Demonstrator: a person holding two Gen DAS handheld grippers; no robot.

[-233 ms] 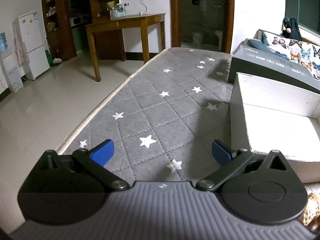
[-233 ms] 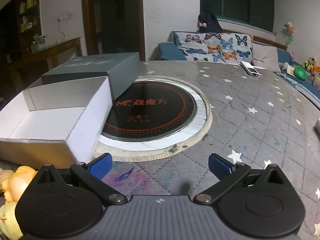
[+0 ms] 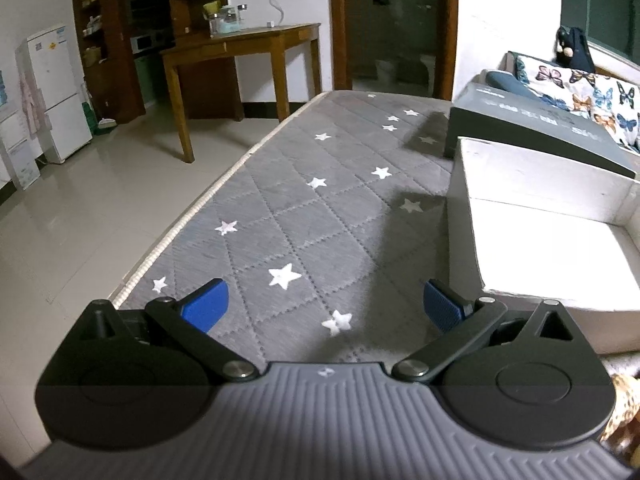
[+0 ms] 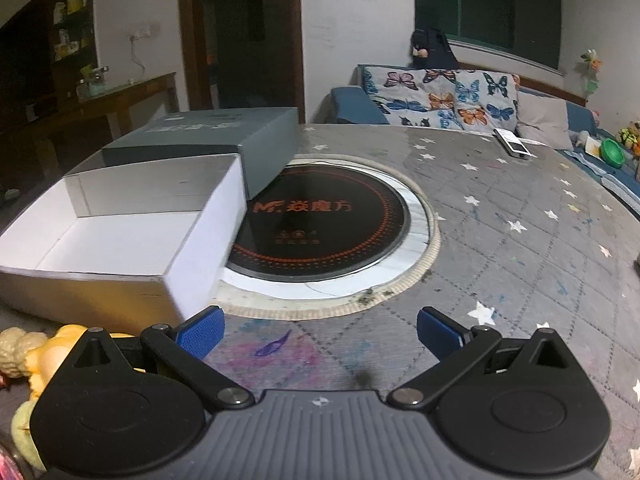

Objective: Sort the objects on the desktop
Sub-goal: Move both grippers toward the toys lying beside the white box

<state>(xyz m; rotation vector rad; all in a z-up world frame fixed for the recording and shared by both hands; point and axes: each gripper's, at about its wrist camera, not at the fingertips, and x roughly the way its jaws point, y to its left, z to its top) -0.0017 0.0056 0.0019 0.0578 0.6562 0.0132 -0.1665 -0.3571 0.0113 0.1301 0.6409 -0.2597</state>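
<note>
An open white box (image 4: pixel 120 240) stands on the grey star-patterned table cover (image 4: pixel 520 248), with its grey lid (image 4: pixel 208 136) behind it. The box also shows at the right of the left wrist view (image 3: pixel 552 240), with the lid (image 3: pixel 532 132) beyond. Yellow plush toys (image 4: pixel 36 356) lie at the lower left of the right wrist view, partly hidden by the gripper. A spotted toy (image 3: pixel 624 412) peeks in at the lower right of the left view. My left gripper (image 3: pixel 326 306) is open and empty above the cover. My right gripper (image 4: pixel 320 330) is open and empty.
A round black induction hob (image 4: pixel 320 220) is set in the table beside the box. A white device (image 4: pixel 514 144) lies at the far side and a green bowl (image 4: pixel 614 152) on the sofa edge. The table edge (image 3: pixel 192 216) drops to the tiled floor on the left.
</note>
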